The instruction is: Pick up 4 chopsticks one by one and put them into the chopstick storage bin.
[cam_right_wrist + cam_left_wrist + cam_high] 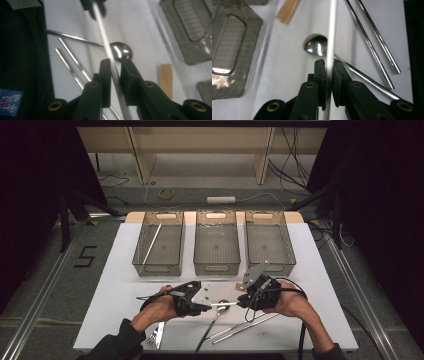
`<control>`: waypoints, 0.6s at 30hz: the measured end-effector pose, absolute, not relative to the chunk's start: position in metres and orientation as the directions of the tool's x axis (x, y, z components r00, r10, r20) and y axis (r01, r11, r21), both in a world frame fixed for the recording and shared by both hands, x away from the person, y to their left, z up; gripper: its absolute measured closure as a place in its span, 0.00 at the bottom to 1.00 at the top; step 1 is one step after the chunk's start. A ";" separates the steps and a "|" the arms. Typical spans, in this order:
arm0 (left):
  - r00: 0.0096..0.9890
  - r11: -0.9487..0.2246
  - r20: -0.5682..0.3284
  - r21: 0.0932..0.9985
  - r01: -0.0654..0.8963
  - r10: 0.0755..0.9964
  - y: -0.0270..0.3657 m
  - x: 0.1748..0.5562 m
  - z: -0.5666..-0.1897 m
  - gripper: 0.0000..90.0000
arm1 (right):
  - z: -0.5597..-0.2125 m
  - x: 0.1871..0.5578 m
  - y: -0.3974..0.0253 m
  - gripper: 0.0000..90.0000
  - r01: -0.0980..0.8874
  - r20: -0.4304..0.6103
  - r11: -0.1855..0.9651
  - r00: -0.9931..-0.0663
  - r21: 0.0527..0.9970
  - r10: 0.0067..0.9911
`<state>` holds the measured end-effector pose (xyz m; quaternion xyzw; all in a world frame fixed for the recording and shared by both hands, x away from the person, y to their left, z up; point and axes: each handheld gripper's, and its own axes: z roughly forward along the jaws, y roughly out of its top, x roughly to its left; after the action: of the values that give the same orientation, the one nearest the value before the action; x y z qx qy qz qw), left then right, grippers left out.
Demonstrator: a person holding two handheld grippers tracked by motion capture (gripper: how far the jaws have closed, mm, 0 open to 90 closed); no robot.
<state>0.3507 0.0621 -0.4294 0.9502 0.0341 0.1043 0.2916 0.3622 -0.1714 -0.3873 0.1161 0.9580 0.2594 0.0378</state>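
Chopstick [226, 304] stretched level between both tools, just above the table [320, 285]! Left gripper [206, 305] pinches one end tight; right gripper [243, 301] has its jaws around the other, a sliver of gap showing. Beneath lies a spoon [216, 315], with two more chopsticks [245, 327] beside it. Farther back stand three baskets [216, 249].

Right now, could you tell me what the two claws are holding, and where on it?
A thin metal rod, held between them: the left claw is shut on one end part, and the right claw straddles the other without visibly clamping it.
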 end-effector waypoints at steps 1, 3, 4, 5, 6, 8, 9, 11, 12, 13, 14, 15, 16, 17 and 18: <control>0.976 -0.830 0.175 0.557 0.010 0.130 0.062 0.350 -0.429 0.94 | -0.388 0.364 -0.172 0.87 0.208 -0.022 0.835 -0.967 0.510 0.255; 0.975 -0.836 0.169 0.548 0.032 0.148 0.063 0.351 -0.429 0.94 | -0.387 0.367 -0.175 0.81 0.226 -0.023 0.821 -0.960 0.525 0.279; 0.973 -0.837 0.170 0.547 0.038 0.155 0.064 0.352 -0.429 0.94 | -0.386 0.368 -0.176 0.77 0.242 -0.023 0.807 -0.953 0.538 0.301; 0.973 -0.834 0.158 0.549 0.055 0.168 0.065 0.353 -0.429 0.94 | -0.385 0.370 -0.178 0.75 0.252 -0.028 0.793 -0.947 0.554 0.320; 0.971 -0.834 0.160 0.547 0.065 0.180 0.066 0.355 -0.429 0.94 | -0.382 0.370 -0.181 0.72 0.263 -0.022 0.778 -0.942 0.571 0.334; 0.967 -0.833 0.154 0.546 0.087 0.201 0.068 0.357 -0.428 0.94 | -0.378 0.370 -0.184 0.64 0.285 -0.012 0.736 -0.929 0.615 0.370; 0.964 -0.828 0.153 0.552 0.099 0.217 0.069 0.358 -0.428 0.94 | -0.376 0.370 -0.186 0.62 0.290 -0.003 0.721 -0.927 0.629 0.376; 0.959 -0.820 0.148 0.560 0.120 0.242 0.071 0.360 -0.427 0.94 | -0.374 0.369 -0.188 0.55 0.289 -0.004 0.705 -0.924 0.648 0.383; 0.956 -0.814 0.145 0.565 0.132 0.256 0.073 0.361 -0.426 0.94 | -0.373 0.368 -0.188 0.51 0.292 -0.009 0.705 -0.921 0.647 0.389; 0.952 -0.810 0.143 0.569 0.144 0.270 0.074 0.362 -0.426 0.94 | -0.374 0.368 -0.188 0.49 0.297 -0.014 0.703 -0.916 0.647 0.401; 0.947 -0.804 0.142 0.573 0.157 0.286 0.075 0.363 -0.425 0.94 | -0.374 0.367 -0.187 0.48 0.304 -0.013 0.702 -0.913 0.644 0.407; 0.945 -0.804 0.138 0.571 0.168 0.296 0.077 0.364 -0.424 0.94 | -0.374 0.367 -0.187 0.46 0.307 -0.015 0.702 -0.911 0.643 0.413; 0.941 -0.800 0.138 0.573 0.178 0.308 0.079 0.366 -0.424 0.94 | -0.374 0.366 -0.187 0.44 0.310 -0.018 0.700 -0.908 0.644 0.419; 0.935 -0.792 0.134 0.579 0.194 0.327 0.081 0.367 -0.423 0.94 | -0.374 0.366 -0.188 0.43 0.313 -0.018 0.697 -0.906 0.646 0.423; 0.932 -0.791 0.132 0.576 0.204 0.337 0.083 0.368 -0.423 0.94 | -0.373 0.365 -0.189 0.42 0.306 -0.021 0.698 -0.908 0.647 0.419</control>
<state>0.3681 0.0827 -0.4226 0.9394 0.1440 0.1147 0.2893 0.3652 -0.1885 -0.3734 0.1975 0.9175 0.3348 0.0837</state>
